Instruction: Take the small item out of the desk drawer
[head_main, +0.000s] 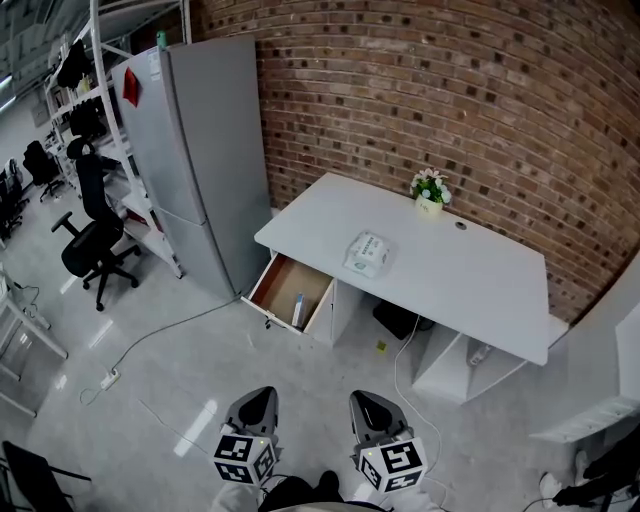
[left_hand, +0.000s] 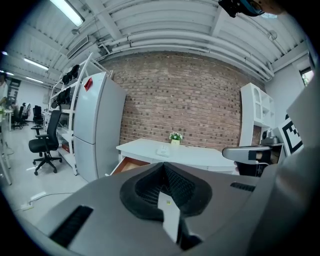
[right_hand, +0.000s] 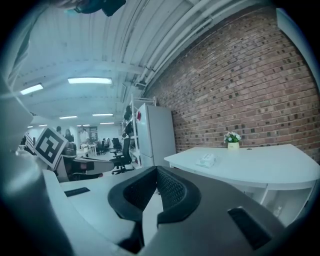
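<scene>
A white desk (head_main: 480, 290) stands against the brick wall. Its wooden drawer (head_main: 283, 283) is pulled open at the desk's left end. A small slim pale item (head_main: 298, 307) lies inside near the drawer's front. My left gripper (head_main: 256, 403) and right gripper (head_main: 372, 408) hang side by side low in the head view, well short of the desk and above the floor. Both are shut with nothing between the jaws. The left gripper (left_hand: 163, 166) points at the desk and the open drawer (left_hand: 126, 164). The right gripper (right_hand: 156, 170) faces the desk (right_hand: 260, 165) from its side.
A grey fridge (head_main: 205, 160) stands just left of the drawer. On the desktop lie a tissue packet (head_main: 367, 253) and a small flower pot (head_main: 430, 191). A black office chair (head_main: 92, 240) and shelving stand at far left. A cable (head_main: 150, 340) runs across the floor.
</scene>
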